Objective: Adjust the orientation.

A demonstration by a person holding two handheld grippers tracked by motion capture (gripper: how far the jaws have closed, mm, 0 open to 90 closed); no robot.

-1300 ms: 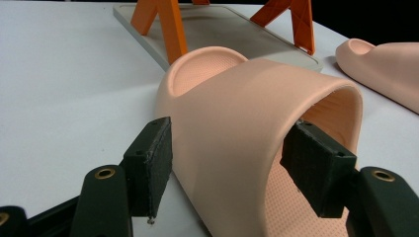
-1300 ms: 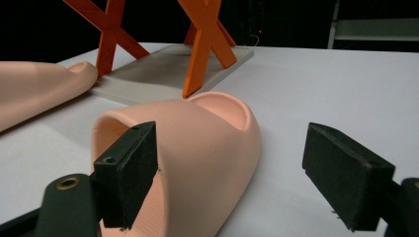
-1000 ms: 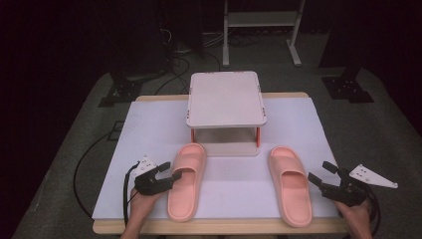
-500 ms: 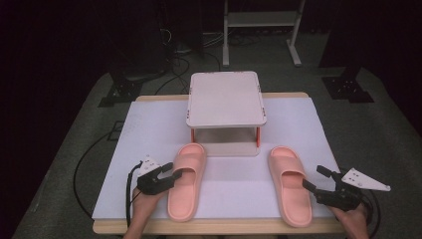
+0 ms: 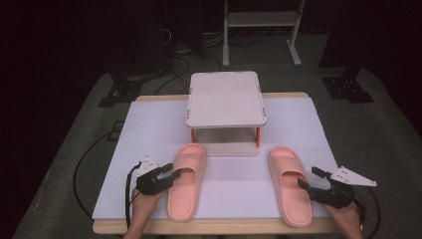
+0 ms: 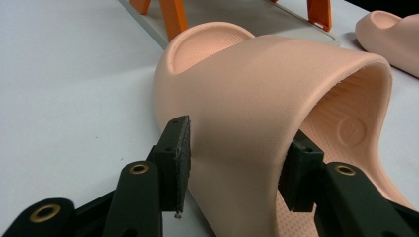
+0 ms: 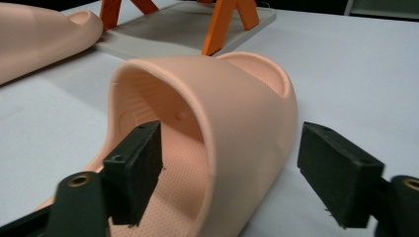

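From the high view, two pink slippers lie on the white sheet that covers the table (image 5: 149,119), one small two-tier rack (image 5: 226,99) stands between and behind them, and two grippers come in from the near edge. The left slipper (image 5: 185,180) and the right slipper (image 5: 290,182) are well apart, each with its long axis running from the near edge toward the rack; the strap covers the far half and the open heel bed lies nearest the person. The left gripper (image 5: 175,173) meets the left slipper's outer side, and the right gripper (image 5: 307,179) meets the right slipper's outer side; the pad contact is too small to read from here. The left gripper view gives what that height hides: the left gripper (image 6: 232,165) straddles the left slipper's (image 6: 257,98) strap wall, outer pad on its outside and inner pad within the opening, both against it; the jaws have just been closing. The right slipper's (image 6: 395,29) end shows at the upper right, with the rack's orange legs (image 6: 173,15) beyond. In the right gripper view, the right gripper (image 7: 237,173) stands spread around the right slipper's (image 7: 232,113) strap, one pad inside the opening, the other clear of the outer wall; its jaws have just been closing too, not yet pinching.
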